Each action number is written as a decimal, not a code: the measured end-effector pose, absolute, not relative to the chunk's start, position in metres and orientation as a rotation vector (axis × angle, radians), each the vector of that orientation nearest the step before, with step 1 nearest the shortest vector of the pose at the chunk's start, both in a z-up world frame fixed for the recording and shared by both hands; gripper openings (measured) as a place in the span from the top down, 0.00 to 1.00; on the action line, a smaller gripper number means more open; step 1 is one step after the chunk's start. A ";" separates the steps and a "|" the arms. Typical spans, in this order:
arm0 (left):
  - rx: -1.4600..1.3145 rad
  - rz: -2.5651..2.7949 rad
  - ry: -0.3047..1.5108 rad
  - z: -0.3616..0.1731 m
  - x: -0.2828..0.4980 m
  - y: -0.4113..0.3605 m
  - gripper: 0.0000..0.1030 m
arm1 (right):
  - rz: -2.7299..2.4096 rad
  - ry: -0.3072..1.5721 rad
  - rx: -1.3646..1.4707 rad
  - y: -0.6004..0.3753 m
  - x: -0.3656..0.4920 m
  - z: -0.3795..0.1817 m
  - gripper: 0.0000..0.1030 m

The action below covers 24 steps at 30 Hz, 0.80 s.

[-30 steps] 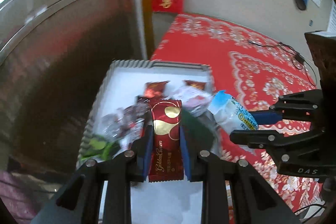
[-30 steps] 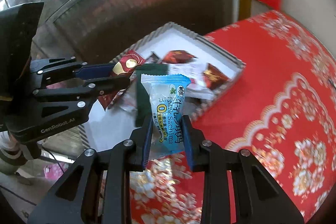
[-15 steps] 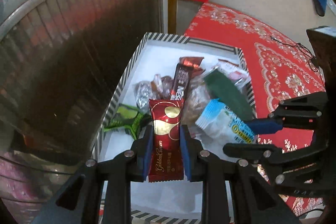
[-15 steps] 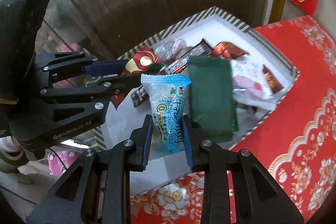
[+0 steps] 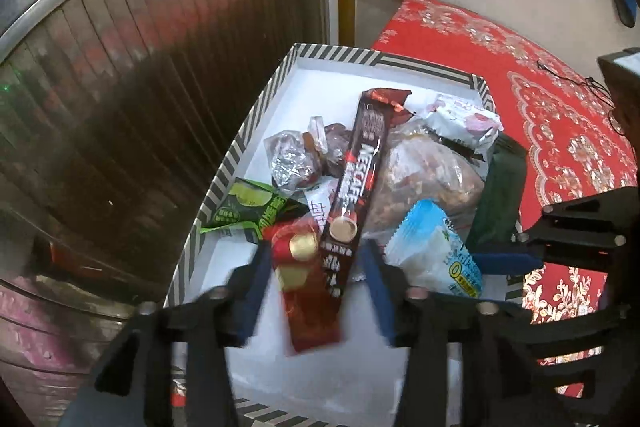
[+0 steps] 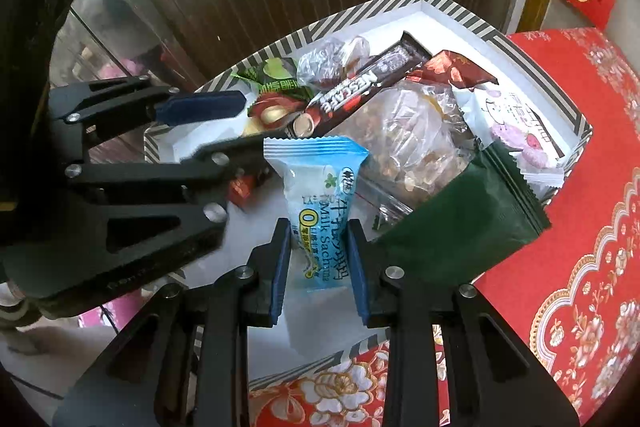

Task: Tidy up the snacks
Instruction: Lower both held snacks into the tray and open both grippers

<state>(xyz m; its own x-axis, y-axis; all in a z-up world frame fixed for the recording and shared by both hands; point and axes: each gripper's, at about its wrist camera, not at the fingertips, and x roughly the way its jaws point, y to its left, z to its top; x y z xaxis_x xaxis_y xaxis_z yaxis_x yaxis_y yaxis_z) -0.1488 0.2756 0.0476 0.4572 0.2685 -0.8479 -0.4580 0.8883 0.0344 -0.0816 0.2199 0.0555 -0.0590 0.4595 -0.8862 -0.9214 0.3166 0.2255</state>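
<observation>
Most snacks lie in the striped box [image 5: 224, 171]. The left gripper [image 5: 316, 291] looks spread, dropping the red bar [image 5: 308, 303]. The right gripper [image 6: 318, 263] pinches the blue packet [image 6: 320, 203].

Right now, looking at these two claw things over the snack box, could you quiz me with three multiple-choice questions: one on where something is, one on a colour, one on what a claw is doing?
1. Where does the Nescafe stick lie?
A. on the red tablecloth
B. on top of the snack pile in the striped box
C. in the right gripper

2. What colour is the wrapper held by the right gripper?
A. light blue and white
B. orange
C. black

3. How is the left gripper now?
A. shut on the green lime packet
B. out of view
C. open, with the red and gold snack bar loose between its fingers

Answers:
1 B: it rests across the other packets inside the box.
2 A: the Milk Sachima packet is pale blue.
3 C: gaps show on both sides of the bar.
</observation>
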 end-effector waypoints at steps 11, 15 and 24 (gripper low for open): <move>-0.208 0.509 0.927 0.073 -0.151 0.277 0.22 | 1.240 1.062 -0.499 0.209 -0.083 0.083 0.64; -0.206 0.532 0.903 0.082 -0.148 0.275 0.20 | 1.226 1.013 -0.458 0.194 -0.080 0.096 0.63; -0.215 0.535 0.891 0.088 -0.134 0.268 0.17 | 1.148 1.011 -0.313 0.156 -0.045 0.109 0.63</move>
<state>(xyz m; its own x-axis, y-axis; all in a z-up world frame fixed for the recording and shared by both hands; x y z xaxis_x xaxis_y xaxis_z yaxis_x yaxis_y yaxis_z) -0.1340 0.2682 0.0877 0.5089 0.3534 -0.7849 -0.5275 0.8486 0.0401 -0.0455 0.1564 0.1091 0.0496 0.6064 -0.7936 -0.8637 0.4250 0.2707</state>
